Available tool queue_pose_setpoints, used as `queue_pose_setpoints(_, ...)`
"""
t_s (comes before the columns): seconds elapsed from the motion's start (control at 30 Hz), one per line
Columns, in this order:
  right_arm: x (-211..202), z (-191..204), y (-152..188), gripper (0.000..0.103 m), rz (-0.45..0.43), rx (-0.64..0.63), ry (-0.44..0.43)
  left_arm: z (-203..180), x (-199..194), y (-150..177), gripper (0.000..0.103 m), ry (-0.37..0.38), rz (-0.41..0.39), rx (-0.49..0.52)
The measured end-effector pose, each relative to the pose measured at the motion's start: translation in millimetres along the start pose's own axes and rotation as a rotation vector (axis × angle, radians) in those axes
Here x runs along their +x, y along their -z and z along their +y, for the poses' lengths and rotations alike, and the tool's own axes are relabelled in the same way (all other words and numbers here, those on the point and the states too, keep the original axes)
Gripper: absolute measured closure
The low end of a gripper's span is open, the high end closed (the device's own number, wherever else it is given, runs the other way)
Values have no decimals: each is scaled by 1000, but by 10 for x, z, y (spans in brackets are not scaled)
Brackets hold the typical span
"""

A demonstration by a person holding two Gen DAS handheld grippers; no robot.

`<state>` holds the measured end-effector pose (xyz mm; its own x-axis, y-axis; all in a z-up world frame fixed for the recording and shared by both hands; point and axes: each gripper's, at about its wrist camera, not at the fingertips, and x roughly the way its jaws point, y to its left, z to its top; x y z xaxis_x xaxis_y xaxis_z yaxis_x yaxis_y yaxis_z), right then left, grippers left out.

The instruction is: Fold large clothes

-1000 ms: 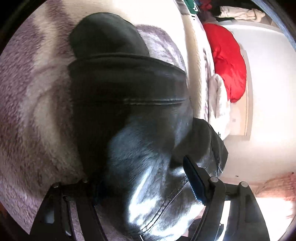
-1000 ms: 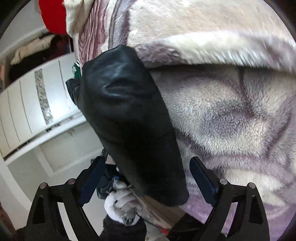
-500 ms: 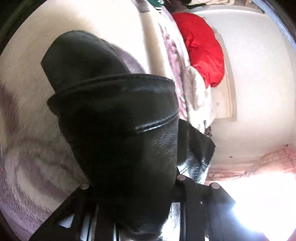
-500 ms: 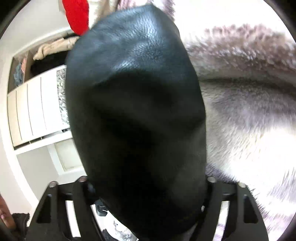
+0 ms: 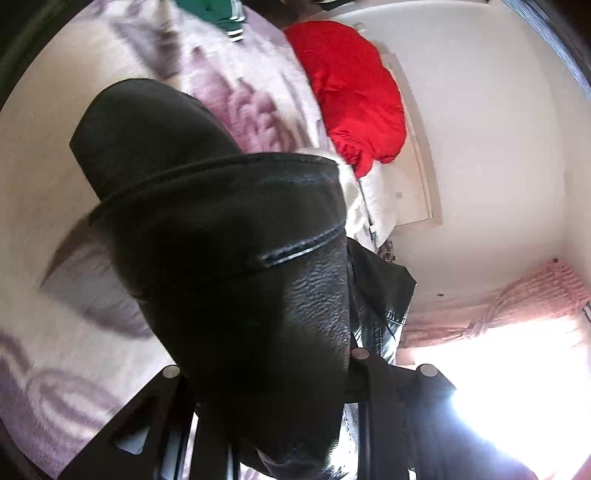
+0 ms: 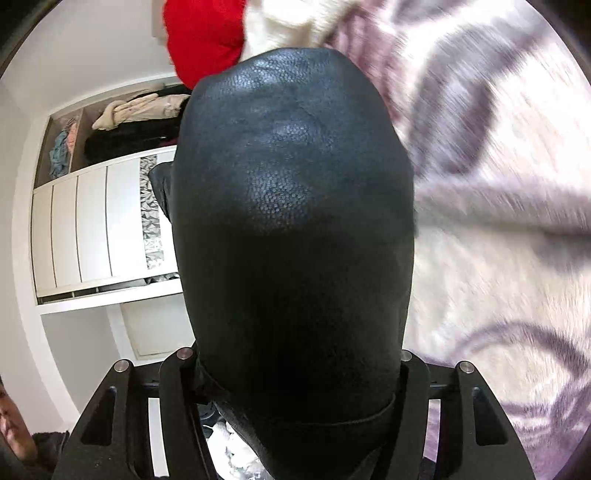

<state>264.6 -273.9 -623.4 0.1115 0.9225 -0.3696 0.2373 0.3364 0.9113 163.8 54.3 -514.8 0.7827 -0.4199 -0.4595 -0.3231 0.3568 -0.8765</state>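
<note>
1. Left tool (image 5: 266,373): clamped on the black leather jacket (image 5: 236,258). Its jaws stand close together with a stitched, seamed part of the jacket bunched between them. The fingertips themselves are hidden under the leather.
2. Right tool (image 6: 295,373): clamped on another part of the same jacket (image 6: 291,229). Its jaws have just been closing and now stand about half apart, with a thick fold of leather filling the space between them. The leather covers the pads.
3. Position of the jacket: held up in both tools above the bed, hanging forward from each tool and blocking the centre of both views. In the left wrist view a further flap of the jacket (image 5: 384,295) hangs to the right of the held part.
4. Bed surface: a fleece blanket (image 5: 48,177), cream with purple-grey patterns, lies under the jacket. It is blurred in both views.
5. Other items on the bed: a red garment (image 5: 351,92) at the far end, a white cloth (image 5: 376,199) just beside it, and a green item (image 5: 210,14) at the top edge, too cut off to identify.
6. Containers: an open wardrobe (image 6: 92,221) shows in the right wrist view. Its upper compartment (image 6: 122,122) holds a beige garment (image 6: 136,109) lying on dark clothing; a narrow compartment to the left holds blue and pink fabric. White drawer fronts below are closed.
7. Window side: a pink curtain (image 5: 517,306), tied at the middle, hangs beside strong glare.
</note>
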Motion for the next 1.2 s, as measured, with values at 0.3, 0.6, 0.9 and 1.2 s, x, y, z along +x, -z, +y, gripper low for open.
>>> queue_pose_setpoints(0.3,-366,927,-1576,41,-53,-69,-19,-1018,825,-608,86,60,-49,36)
queue_pose_setpoints(0.6,-233,1877,-4041,41,-106,-138,26,-1524,2180,-1237,86,114,-72,34)
queue_pose_setpoints(0.9,434,1677,-5920,42,-119,-133,109,-1112,3576,-1912,86,102,-20,-7)
queue_pose_setpoints(1.2,609,1292,-6507,27,-82,-36,228,-1106,3929,-2032,72,-34,194,152)
